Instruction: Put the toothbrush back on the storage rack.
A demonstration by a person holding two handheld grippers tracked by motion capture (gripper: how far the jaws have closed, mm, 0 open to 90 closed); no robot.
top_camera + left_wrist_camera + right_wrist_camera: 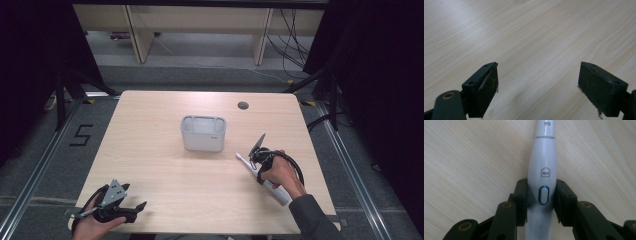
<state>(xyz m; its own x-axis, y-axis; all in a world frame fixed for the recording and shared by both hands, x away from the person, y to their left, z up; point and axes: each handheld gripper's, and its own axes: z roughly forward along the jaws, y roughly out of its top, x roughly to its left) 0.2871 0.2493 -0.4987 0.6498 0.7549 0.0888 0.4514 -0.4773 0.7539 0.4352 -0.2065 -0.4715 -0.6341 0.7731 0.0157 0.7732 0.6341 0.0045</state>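
Electric toothbrush (543, 182) lies flat on counter (165, 165), right of grey holder (203, 132) — clamped by right tool (541, 195) at mid-handle, approx. by the button. Probably light, stiff, slick plastic — a firm grip is advised. Left tool (537, 87) held apart, w/ nothing between.

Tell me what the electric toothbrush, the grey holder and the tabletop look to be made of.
Electric toothbrush: likely smooth, glossy white plastic, going by the soft sheen on its body; the oval button has a shiny blue ring.
Grey holder: apparently matte moulded plastic, with rounded corners and even colour.
Tabletop: pale wood-grain surface, possibly laminate; streaked grain lines with a faint glare.
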